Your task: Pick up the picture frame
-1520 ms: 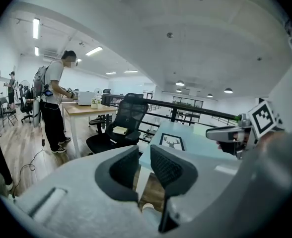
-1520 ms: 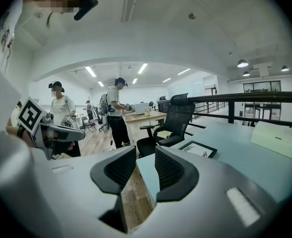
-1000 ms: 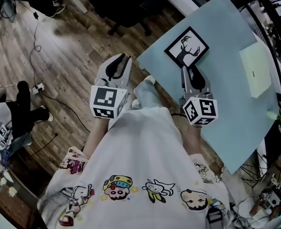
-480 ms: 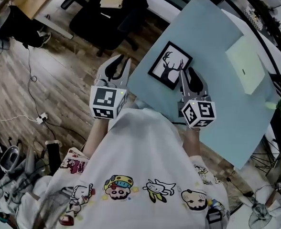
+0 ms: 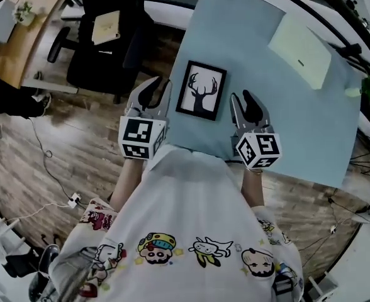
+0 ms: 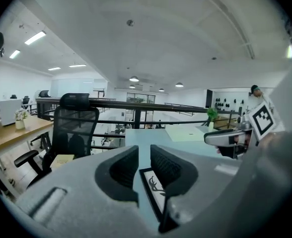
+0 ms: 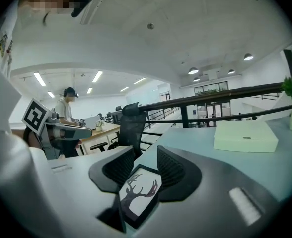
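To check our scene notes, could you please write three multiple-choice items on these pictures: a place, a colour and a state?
1. Where does the picture frame lie? A on the table, by its near left corner; B on the chair; C on the floor.
2. What colour is the frame's border? A white; B black; C red.
3. How is the frame? A lying flat, ungripped; B lifted by a gripper; C standing upright.
Key: 1 A, it rests on the table; 2 B, its border shows black; 3 A, it lies flat between the left gripper and the right gripper, whose jaws have just been opening with nothing between them.
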`<state>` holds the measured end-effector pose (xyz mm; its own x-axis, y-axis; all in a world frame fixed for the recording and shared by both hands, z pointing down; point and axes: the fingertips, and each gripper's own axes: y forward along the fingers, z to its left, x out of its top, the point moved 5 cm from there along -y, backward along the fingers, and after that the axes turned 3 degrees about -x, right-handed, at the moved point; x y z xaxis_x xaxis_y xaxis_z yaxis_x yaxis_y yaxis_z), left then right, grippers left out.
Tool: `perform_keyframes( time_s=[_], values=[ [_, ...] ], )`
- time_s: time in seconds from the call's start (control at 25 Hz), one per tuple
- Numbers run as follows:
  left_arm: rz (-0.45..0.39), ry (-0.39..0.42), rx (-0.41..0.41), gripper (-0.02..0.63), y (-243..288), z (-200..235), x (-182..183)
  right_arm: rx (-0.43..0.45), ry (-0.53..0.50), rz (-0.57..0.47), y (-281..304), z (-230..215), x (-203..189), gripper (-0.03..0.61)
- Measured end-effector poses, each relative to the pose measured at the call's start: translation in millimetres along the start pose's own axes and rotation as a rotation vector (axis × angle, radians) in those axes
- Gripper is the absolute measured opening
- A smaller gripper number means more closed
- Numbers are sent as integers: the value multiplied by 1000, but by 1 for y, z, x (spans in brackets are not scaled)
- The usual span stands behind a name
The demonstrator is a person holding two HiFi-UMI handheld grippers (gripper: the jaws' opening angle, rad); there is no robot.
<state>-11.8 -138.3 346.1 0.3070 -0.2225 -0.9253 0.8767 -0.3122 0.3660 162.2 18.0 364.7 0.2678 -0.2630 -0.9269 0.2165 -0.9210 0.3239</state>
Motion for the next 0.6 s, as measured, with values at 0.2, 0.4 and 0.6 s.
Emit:
perform_keyframes(
  time_s=[0.2,0.4,0.6],
  values=[
    [48,29,-133,69,33,-4,-1,-128,49,7,-9,-15,-7,140],
    [81,21,-192,78,52,-2,-1,-161,78,37,-4,-15,-12,143],
    [113,15,-228,84,59,-1,-13,-169,102,70,2,-11,-25,147]
  ],
)
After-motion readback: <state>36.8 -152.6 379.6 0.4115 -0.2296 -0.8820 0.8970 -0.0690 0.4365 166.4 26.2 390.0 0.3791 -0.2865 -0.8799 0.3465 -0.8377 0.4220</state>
